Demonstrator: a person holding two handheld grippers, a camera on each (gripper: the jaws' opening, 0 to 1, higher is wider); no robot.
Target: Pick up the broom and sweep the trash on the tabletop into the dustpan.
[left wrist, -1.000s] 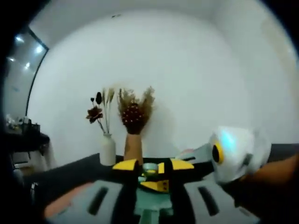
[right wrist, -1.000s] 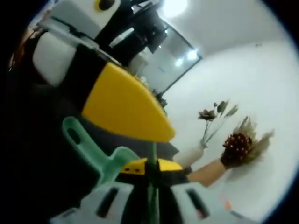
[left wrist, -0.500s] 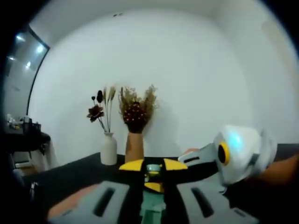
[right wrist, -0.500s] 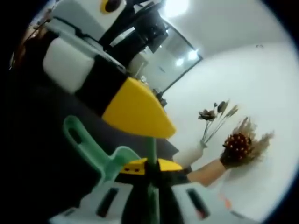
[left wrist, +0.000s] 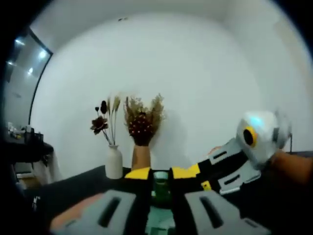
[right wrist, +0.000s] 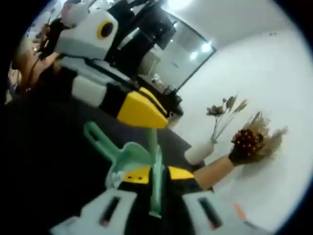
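On the dark table [left wrist: 73,188], a white vase [left wrist: 114,162] and a brown vase [left wrist: 141,157] with dried flowers stand by the wall. The left gripper [left wrist: 160,180] has its fingers clenched on the green dustpan [right wrist: 128,155]. The right gripper [right wrist: 151,182] grasps the green broom [right wrist: 155,171], close beside the dustpan.
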